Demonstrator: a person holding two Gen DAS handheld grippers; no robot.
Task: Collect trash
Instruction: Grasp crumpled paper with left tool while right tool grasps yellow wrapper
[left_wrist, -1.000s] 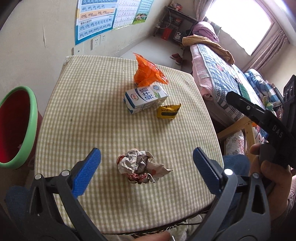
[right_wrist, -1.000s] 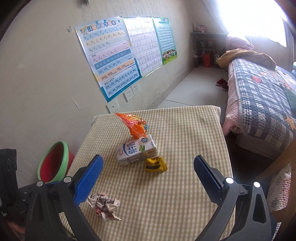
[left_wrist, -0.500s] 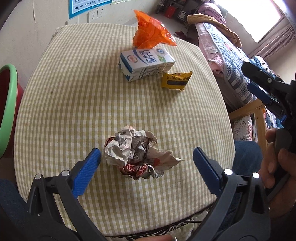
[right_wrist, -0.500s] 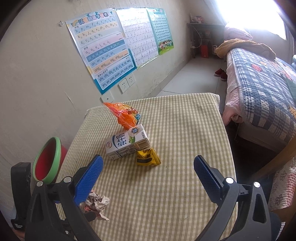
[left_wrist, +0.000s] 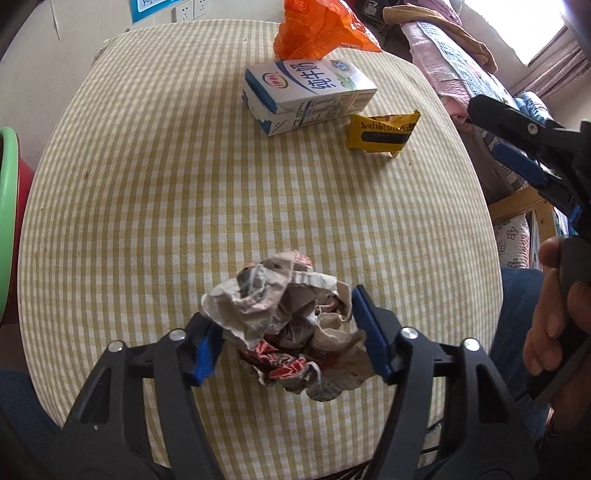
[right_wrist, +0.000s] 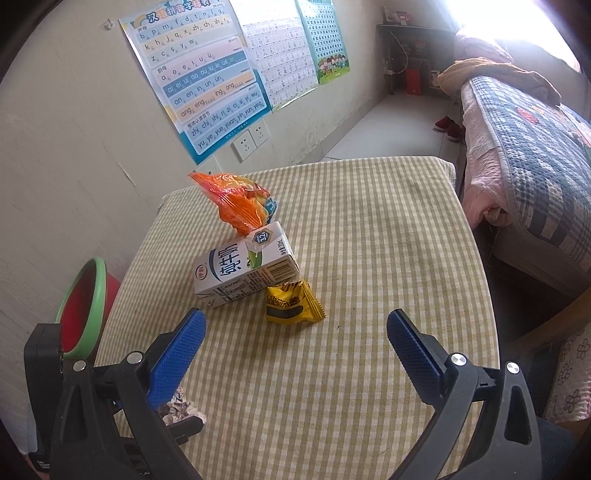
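Desk (left_wrist: 147, 184): checked yellow-and-white cloth, carrying four pieces of trash.

Item one, crumpled paper ball (left_wrist: 288, 317): lies at the near edge of the desk, between the blue pads of your left tongs (left_wrist: 286, 332). The jaws are closing; the right pad touches the paper's edge and the left pad sits against its other side, but a firm squeeze cannot be confirmed. In the right wrist view only a scrap of this ball (right_wrist: 177, 406) shows behind the left pad of the other tongs.

Item two, milk carton (right_wrist: 243, 269): lies on its side near the middle of the desk, blue-and-white print upward.

Item three, orange snack bag (right_wrist: 236, 203): stands crumpled just behind the carton, touching it.

Item four, yellow wrapper (right_wrist: 291, 302): lies flat just beside the carton's near right corner.

Your right tongs (right_wrist: 295, 350): jaws wide apart, nothing between them, hovering over bare cloth short of the yellow wrapper.

Red basin with green rim (right_wrist: 83, 302): stands beside the desk's left edge, off the cloth.
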